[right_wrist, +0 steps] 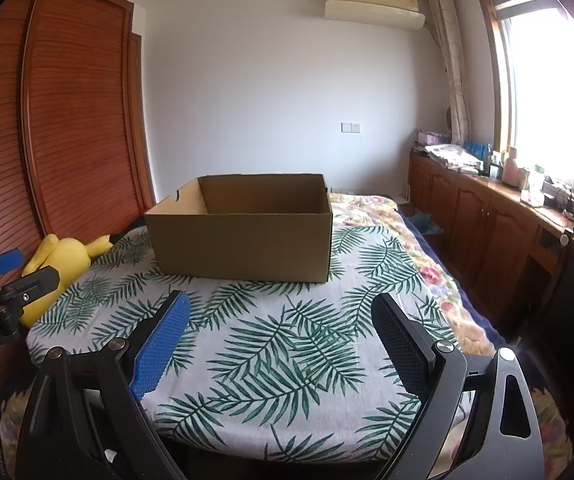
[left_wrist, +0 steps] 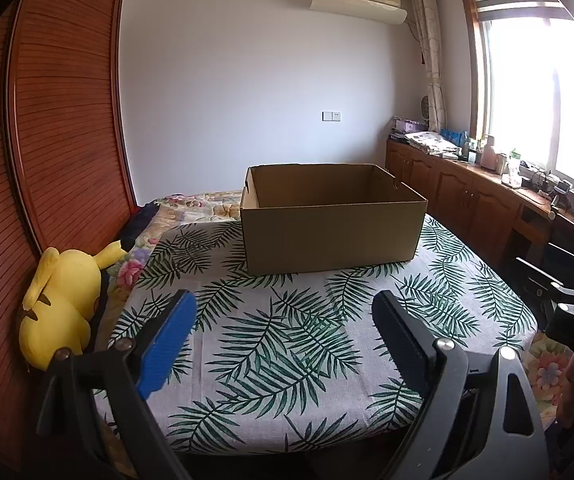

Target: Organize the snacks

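Now the cardboard box [left_wrist: 333, 232] stands open on the leaf-pattern cloth [left_wrist: 287, 340], nothing visible inside. Left gripper [left_wrist: 283, 334] and right gripper [right_wrist: 279, 332] hover before it, both spread wide, holding nothing.

Ahead of the left claw [left_wrist: 283, 312] stands a plain brown cardboard box [left_wrist: 333, 232], unprinted on every side. Under it and under both claws lies a pale grey cloth [left_wrist: 287, 344] patterned with dark green palm fronds. Beyond the cloth's edges the bed cover [right_wrist: 427, 268] shows pink, red and yellow flowers. Each claw is black; one pad [left_wrist: 165, 346] is bright blue, its partner dark. Left of the left claw lies a yellow plush toy [left_wrist: 61, 304], against a reddish-brown slatted wardrobe [left_wrist: 59, 120].
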### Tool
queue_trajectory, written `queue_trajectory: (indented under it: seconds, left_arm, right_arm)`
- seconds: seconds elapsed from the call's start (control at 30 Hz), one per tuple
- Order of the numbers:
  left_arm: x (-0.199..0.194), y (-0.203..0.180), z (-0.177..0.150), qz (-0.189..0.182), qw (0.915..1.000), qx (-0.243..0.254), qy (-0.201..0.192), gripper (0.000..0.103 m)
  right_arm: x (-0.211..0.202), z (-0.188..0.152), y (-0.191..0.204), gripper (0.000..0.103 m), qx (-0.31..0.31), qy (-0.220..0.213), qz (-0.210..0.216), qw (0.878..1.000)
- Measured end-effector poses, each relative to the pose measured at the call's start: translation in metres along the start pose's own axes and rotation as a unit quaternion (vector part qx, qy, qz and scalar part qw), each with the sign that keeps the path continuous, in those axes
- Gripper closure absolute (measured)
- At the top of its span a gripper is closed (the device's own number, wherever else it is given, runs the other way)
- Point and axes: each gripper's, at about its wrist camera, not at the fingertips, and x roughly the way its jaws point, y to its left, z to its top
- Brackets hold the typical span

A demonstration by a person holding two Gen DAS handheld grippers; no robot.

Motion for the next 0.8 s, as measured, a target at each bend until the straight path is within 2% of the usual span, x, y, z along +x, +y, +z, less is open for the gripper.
queue_trajectory:
  seconds: [0.8]
  left_arm:
    - [0.001, 0.0003, -0.0021, -0.001, 1.0, 0.0, 0.001, 0.012]
  right_arm:
    - [-0.001, 0.0001, -0.0001, 0.01, 0.002, 0.001, 0.001, 1.0]
